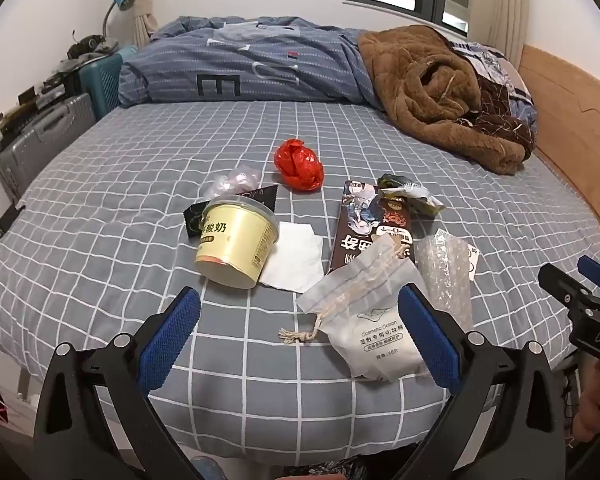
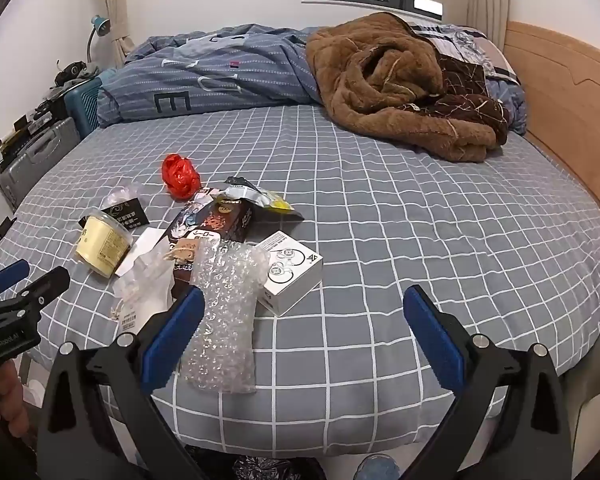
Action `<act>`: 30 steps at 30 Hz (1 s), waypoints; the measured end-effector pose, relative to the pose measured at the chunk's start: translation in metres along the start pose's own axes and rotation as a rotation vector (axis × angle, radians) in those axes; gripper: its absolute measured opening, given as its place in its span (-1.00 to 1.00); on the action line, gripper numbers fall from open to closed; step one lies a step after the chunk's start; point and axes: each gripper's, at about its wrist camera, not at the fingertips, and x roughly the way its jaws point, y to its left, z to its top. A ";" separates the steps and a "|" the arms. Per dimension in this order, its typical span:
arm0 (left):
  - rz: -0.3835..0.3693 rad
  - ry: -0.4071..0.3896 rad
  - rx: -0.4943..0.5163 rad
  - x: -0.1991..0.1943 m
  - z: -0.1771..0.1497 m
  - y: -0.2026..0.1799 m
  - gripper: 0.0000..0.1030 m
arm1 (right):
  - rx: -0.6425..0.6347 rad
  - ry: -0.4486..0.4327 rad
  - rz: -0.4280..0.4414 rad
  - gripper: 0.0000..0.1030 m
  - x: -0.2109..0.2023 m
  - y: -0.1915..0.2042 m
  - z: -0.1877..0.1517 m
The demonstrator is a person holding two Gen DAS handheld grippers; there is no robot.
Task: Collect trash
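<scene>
Covering the bed (image 1: 100,200), a grey checked sheet — both grippers (image 1: 298,336) (image 2: 300,332) released.

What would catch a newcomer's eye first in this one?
Probably the crumpled red plastic bag, bright against the grey checked bed sheet, at the far edge of a litter cluster. Nearer lies a tipped yellow yogurt cup. Behind, a brown fleece blanket is heaped by the wooden headboard.

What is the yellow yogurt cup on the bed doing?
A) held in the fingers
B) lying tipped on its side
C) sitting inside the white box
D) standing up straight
B: the yellow yogurt cup lies tipped over on the checked bed sheet, its lid end pointing away, partly on a white napkin, with nothing gripping it.
</scene>
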 end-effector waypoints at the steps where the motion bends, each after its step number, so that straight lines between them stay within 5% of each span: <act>1: -0.002 0.000 -0.002 0.000 0.000 0.000 0.89 | 0.001 -0.001 0.000 0.86 0.000 -0.001 0.000; 30: -0.005 0.009 0.006 0.002 0.000 -0.004 0.89 | -0.007 0.010 -0.001 0.86 0.002 0.002 0.000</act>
